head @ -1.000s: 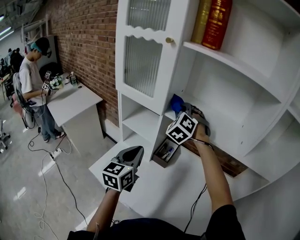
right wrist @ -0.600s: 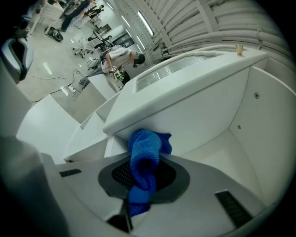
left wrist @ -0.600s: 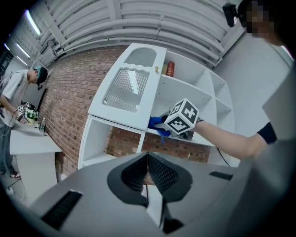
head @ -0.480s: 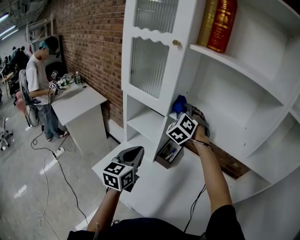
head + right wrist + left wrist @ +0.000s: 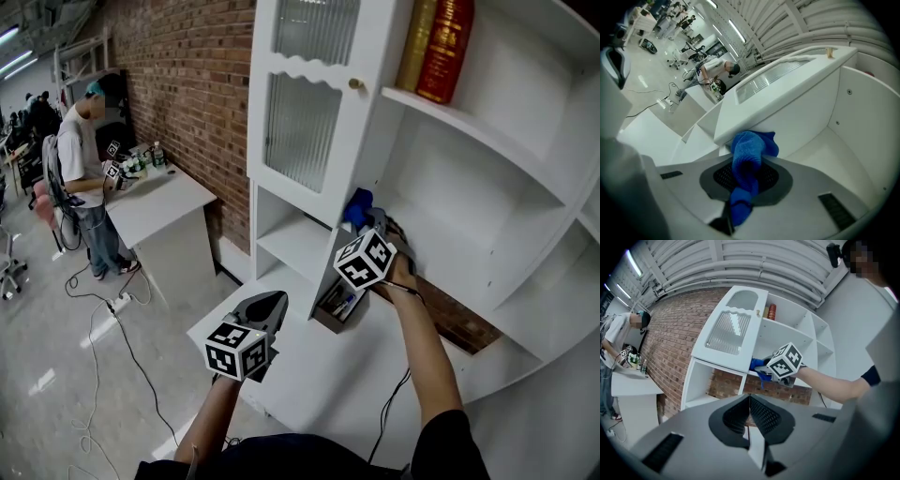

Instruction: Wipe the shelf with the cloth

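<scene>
Reaching into the middle bay of the shelf [image 5: 459,258], the right gripper [image 5: 371,225] has its jaws pinched on the blue cloth [image 5: 357,208], bunched at the bay's left end. The left gripper [image 5: 265,306] hangs low before the cabinet, jaws closed on nothing. Two books [image 5: 431,42] stand in the bay above, and a small open box [image 5: 323,322] under the cloth holds a few things too small to tell.
</scene>
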